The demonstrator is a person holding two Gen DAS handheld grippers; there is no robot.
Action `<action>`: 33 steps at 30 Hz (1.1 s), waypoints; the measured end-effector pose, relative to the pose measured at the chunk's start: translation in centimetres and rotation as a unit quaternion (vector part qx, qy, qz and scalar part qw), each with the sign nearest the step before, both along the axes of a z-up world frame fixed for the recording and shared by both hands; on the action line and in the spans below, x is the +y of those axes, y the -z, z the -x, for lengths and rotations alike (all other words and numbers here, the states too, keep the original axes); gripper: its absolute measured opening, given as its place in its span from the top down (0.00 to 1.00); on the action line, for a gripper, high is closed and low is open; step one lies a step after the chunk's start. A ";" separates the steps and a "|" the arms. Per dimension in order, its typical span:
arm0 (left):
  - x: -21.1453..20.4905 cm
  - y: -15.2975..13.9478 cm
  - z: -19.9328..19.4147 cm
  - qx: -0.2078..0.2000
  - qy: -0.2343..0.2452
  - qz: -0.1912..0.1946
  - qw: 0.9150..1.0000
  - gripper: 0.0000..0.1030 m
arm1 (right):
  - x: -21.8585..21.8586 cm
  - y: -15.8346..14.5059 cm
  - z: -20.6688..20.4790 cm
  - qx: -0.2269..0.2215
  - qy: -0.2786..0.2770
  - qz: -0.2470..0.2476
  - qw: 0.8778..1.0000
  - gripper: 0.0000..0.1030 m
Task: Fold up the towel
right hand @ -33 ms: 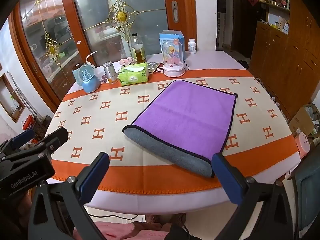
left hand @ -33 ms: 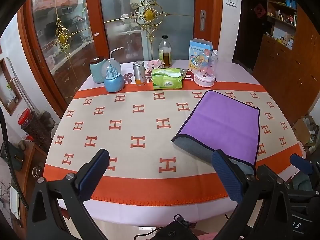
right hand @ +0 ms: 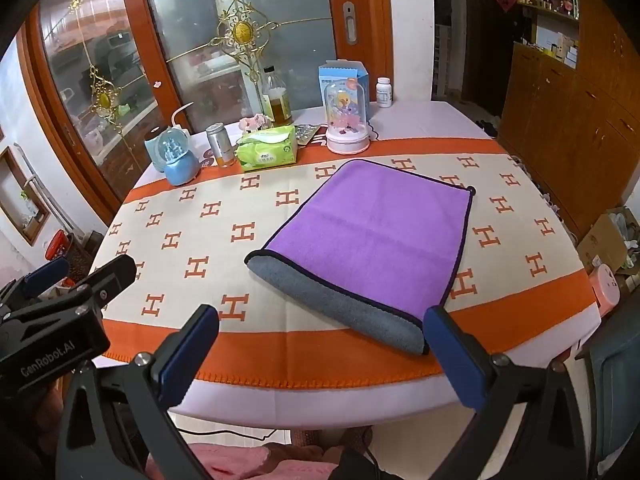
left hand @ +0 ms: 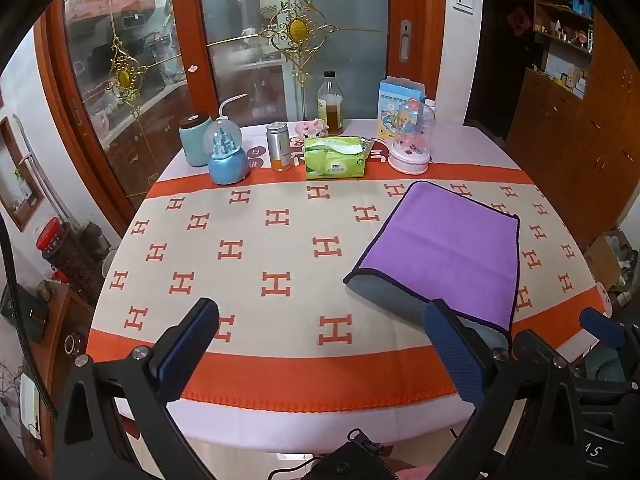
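Both tongs gape wide and hold nothing. From the left wrist, the left gripper (left hand: 320,344) hovers above the near edge of the table (left hand: 280,376), and the towel (left hand: 452,248) lies folded to its right, purple side up, grey fold nearest. From the right wrist, the right gripper (right hand: 320,344) faces the towel (right hand: 376,232) directly; a tissue pack (right hand: 267,148) sits beyond, well apart from it.
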State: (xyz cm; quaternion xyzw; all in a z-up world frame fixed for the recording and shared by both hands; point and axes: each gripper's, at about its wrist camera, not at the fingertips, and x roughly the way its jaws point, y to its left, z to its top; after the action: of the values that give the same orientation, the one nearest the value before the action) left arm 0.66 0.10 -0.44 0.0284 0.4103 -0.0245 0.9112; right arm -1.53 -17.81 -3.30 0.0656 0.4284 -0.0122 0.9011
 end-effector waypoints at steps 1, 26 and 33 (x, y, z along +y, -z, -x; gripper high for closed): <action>0.0 0.0 0.1 0.000 0.000 0.001 1.000 0.01 | 0.0 -0.1 -0.1 0.000 0.000 0.000 1.000 0.01; 2.0 1.1 -1.0 0.013 0.073 0.010 0.997 0.01 | 1.6 0.5 2.1 -0.022 0.070 -0.006 0.997 0.01; 1.7 1.4 -1.7 0.017 0.109 0.017 0.994 0.01 | 1.2 0.4 2.6 -0.029 0.096 -0.002 0.995 0.01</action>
State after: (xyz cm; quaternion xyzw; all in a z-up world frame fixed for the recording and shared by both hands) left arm 2.39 1.77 -1.84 0.0567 0.4198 -0.1309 0.8963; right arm -4.12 -16.56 -3.75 0.1090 0.3934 -0.0960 0.9078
